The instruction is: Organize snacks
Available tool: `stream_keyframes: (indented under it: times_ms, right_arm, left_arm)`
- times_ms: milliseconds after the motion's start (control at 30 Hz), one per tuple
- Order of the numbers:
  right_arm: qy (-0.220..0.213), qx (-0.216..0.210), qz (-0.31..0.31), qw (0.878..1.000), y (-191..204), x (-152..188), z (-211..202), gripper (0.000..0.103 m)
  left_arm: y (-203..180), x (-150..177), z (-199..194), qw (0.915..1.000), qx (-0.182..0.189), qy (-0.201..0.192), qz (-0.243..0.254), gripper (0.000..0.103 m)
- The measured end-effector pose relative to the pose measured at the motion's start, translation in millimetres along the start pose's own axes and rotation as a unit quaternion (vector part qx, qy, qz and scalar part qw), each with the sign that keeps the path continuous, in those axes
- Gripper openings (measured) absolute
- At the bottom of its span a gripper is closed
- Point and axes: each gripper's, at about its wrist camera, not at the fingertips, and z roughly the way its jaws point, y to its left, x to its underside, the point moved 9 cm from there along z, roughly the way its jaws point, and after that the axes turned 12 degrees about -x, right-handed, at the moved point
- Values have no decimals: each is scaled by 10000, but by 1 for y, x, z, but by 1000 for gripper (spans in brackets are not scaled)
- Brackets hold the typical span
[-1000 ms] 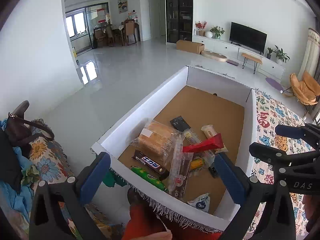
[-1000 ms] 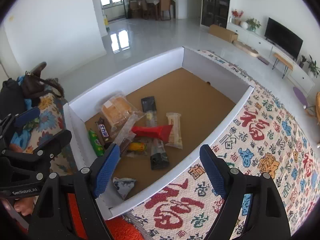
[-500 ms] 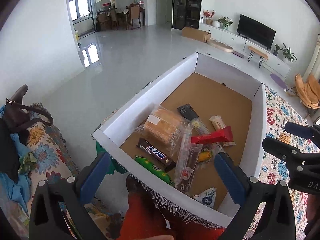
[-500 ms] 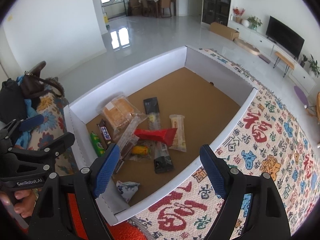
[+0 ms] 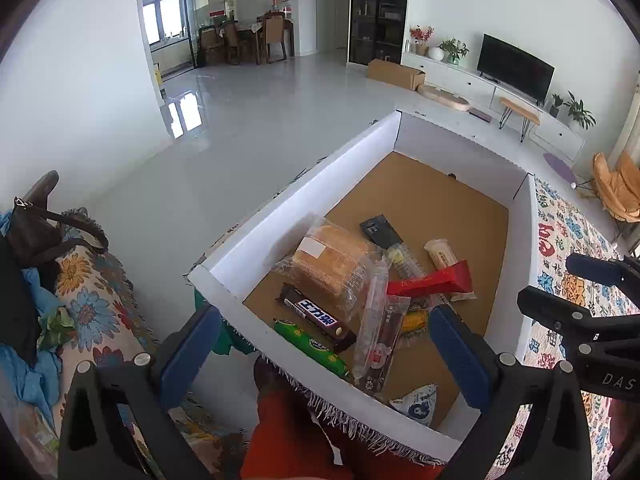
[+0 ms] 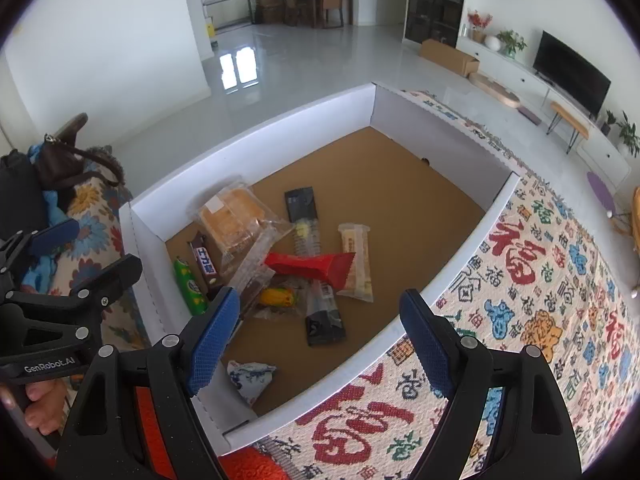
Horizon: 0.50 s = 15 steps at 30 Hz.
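Observation:
A shallow white box with a brown cardboard floor holds a heap of snacks at its near end. Among them are a bagged loaf of bread, a dark chocolate bar, a green packet, a red packet and a small blue-and-white pouch. My left gripper hovers open over the box's near left corner. My right gripper hangs open above the near right edge. Neither holds anything.
The box lies on a patterned cloth with red and blue characters. A floral throw with a brown handbag is at the left. Orange-red clothing shows below. Beyond are a glossy floor, a TV and a cardboard carton.
The left gripper has shifted a little, so the box sits further right and lower in its view. The right gripper's view has barely changed. Both stay open and empty.

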Motion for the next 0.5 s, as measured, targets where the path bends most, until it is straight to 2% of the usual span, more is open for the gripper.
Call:
stream_keyframes:
  times_ms: [500]
  right_arm:
    - [58, 56, 51, 10000, -7, 1, 8, 85]
  left_arm:
    - [-2, -6, 2, 9999, 38, -109, 37, 103]
